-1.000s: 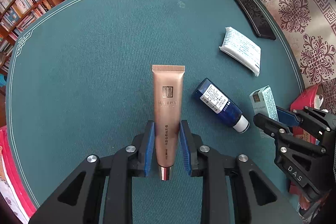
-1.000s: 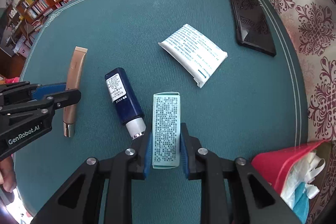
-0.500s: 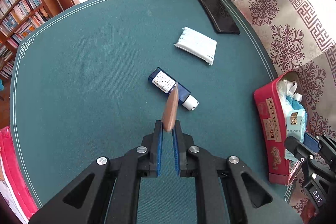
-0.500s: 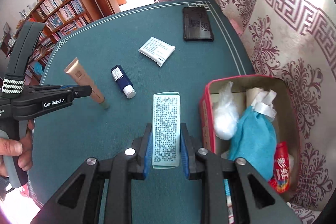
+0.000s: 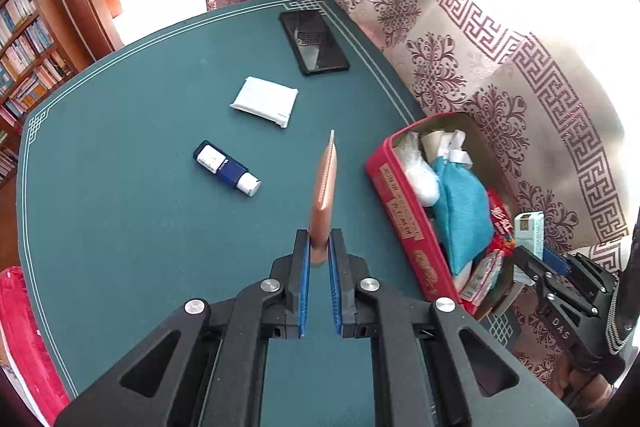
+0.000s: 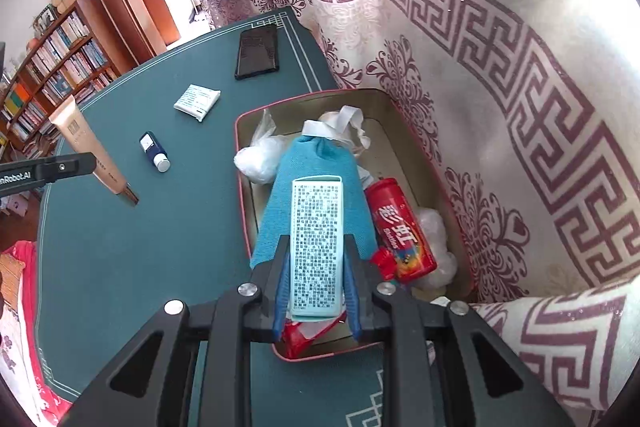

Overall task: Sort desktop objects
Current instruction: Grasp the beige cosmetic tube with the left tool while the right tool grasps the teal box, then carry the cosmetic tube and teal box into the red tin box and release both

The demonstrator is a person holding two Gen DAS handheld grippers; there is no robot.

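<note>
Both tongs have lifted off the table and moved toward the red box (image 6: 244, 211). Right gripper (image 6: 318, 291) squeezes the pale green box (image 6: 318, 247) above it; left gripper (image 5: 319, 263) squeezes the tan tube (image 5: 325, 183) nearby. Next, drop them inside.

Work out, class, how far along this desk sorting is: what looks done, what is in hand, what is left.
Done: the red box already holds a blue pouch and a red candy tube. In hand: the right claw holds a pale green carton over the box; the left claw holds a tan tube above the table. Left: the navy bottle, white packet and phone lie on the green tabletop.
</note>
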